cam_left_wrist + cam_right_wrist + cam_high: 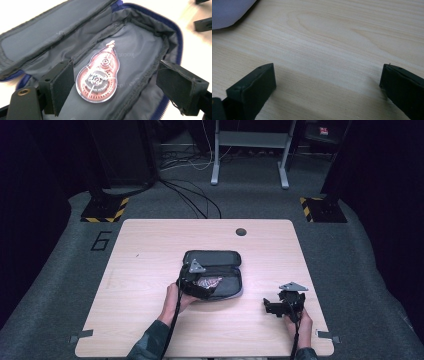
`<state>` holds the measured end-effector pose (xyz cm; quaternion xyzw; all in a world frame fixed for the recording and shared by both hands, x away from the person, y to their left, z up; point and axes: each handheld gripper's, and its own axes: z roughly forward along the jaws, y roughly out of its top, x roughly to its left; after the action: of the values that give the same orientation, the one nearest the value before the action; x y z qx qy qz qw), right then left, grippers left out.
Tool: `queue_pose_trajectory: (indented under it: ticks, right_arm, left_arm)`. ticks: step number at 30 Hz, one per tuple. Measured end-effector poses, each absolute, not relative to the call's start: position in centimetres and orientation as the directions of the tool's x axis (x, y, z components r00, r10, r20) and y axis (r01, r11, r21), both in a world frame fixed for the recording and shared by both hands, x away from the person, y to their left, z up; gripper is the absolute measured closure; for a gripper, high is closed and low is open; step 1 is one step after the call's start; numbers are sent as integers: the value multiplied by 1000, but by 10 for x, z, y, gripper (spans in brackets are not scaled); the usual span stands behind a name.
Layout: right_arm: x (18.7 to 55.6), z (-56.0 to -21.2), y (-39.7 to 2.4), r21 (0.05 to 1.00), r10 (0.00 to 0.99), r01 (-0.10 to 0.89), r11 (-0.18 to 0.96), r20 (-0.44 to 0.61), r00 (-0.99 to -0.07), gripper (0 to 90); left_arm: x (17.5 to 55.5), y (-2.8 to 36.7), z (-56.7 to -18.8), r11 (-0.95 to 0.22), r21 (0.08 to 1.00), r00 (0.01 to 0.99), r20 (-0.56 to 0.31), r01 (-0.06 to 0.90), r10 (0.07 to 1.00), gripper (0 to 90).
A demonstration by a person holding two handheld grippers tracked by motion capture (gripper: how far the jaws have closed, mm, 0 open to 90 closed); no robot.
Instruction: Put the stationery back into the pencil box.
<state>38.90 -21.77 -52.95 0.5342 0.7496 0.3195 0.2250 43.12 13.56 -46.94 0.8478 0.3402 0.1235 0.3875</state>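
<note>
A dark pouch [212,272] lies unzipped near the middle of the wooden table [150,250], its lid flap folded back toward 12 o'clock. A small round hole [241,231] sits in the tabletop toward 1 o'clock from the pouch.

Inside the pouch, on the grey lining, a clear reddish tape dispenser [98,76] lies flat. In the left gripper view its long axis runs from 7 to 1 o'clock, narrow tip toward 1 o'clock.

The left gripper [113,86] hangs over the pouch interior, jaws spread, with the dispenser lying between them, clear of both pads. The pouch's zip edge rises at 3 o'clock of the dispenser.

The right gripper [281,307] rests at 4 o'clock from the pouch, well apart, jaws spread wide over bare wood.
</note>
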Motion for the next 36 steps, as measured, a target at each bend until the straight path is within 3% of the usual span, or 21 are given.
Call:
queue_pose_trajectory:
  ticks: [18,36]
  right_arm:
    - [389,-530,-218,721,945,656,224,4,-327,0]
    - [389,-529,-218,719,945,658,225,4,-328,0]
  left_arm:
    - [379,183,-434,-432,801,705,19,414,709,131]
    - [327,249,-467,-391,789,605,32,474,796,122]
